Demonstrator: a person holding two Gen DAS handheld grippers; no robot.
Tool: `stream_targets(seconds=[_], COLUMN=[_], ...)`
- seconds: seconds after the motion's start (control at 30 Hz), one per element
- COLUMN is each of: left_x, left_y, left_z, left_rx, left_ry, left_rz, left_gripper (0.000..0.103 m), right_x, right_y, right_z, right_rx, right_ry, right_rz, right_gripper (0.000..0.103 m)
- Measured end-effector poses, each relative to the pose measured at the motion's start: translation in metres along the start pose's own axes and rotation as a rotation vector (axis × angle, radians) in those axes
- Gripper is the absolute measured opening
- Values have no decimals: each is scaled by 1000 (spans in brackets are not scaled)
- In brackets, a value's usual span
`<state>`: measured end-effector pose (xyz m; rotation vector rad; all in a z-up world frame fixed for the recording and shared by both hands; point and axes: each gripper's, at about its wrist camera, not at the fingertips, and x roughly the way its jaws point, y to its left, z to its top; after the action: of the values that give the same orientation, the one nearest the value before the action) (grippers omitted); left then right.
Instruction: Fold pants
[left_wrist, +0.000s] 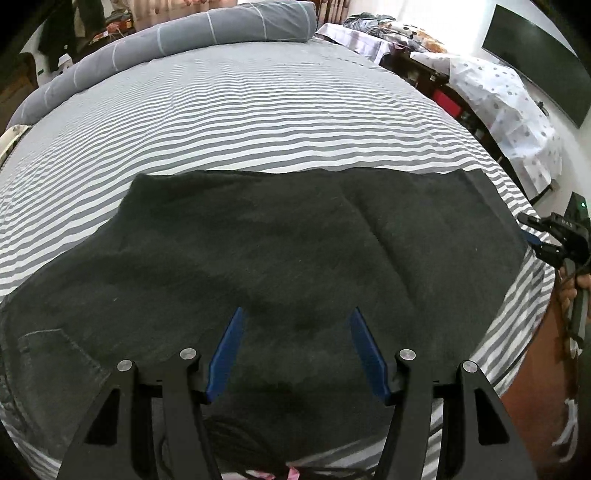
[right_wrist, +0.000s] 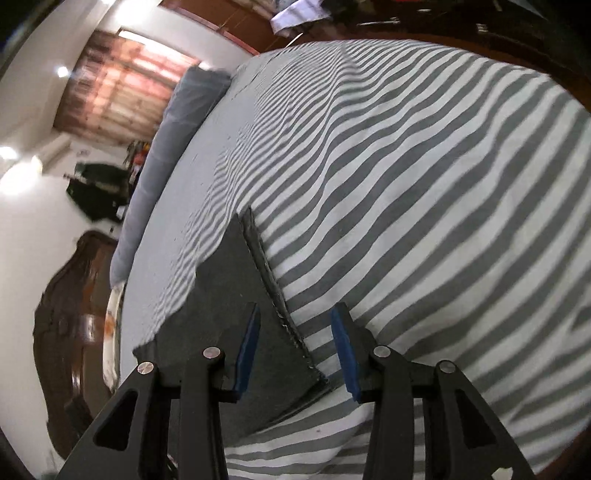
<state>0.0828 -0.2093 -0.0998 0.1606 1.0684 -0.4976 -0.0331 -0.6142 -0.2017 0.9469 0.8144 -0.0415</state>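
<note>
Black pants (left_wrist: 258, 251) lie flat across the striped bed, a back pocket (left_wrist: 55, 350) at the lower left and the leg hem (left_wrist: 491, 195) at the right. My left gripper (left_wrist: 297, 314) is open and empty, hovering over the middle of the pants. My right gripper (right_wrist: 295, 314) is open, straddling the frayed hem edge (right_wrist: 273, 288) of the pants (right_wrist: 221, 295) without gripping it. The right gripper also shows in the left wrist view (left_wrist: 543, 236) at the right end of the pants.
The grey-and-white striped sheet (left_wrist: 258, 110) covers the bed. A grey bolster pillow (left_wrist: 177, 37) lies along the far edge. Cluttered furniture and a dark screen (left_wrist: 539, 62) stand beyond the right side. A wooden bed frame (right_wrist: 66, 314) shows at the left.
</note>
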Motion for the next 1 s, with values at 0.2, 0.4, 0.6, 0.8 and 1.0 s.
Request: stream_targets(seconds=[0.2,0.4,0.6,0.8,1.0], left_x=[17,31,40,47,32], left_y=[-13,-34,-40,-42,-24], left_z=[6,1,-3,3,12], left_rx=[10,97,140,146,55], left_ry=[11,29,-1,10,48], left_rz=[13,22,57,47,-78], left_gripper=[61,61,68,73,74], right_x=[-6,-11,-6,-17,-38], right_y=[-5,-6,7,15,67], right_z=[-18,-29,-34,-40,-41], right_rx=[-83,-66,-87,11,41], right_ry=[29,20,29,-72,-157], right_rz=[117,163,145,136,176], right_gripper=[37,29,15,6,6])
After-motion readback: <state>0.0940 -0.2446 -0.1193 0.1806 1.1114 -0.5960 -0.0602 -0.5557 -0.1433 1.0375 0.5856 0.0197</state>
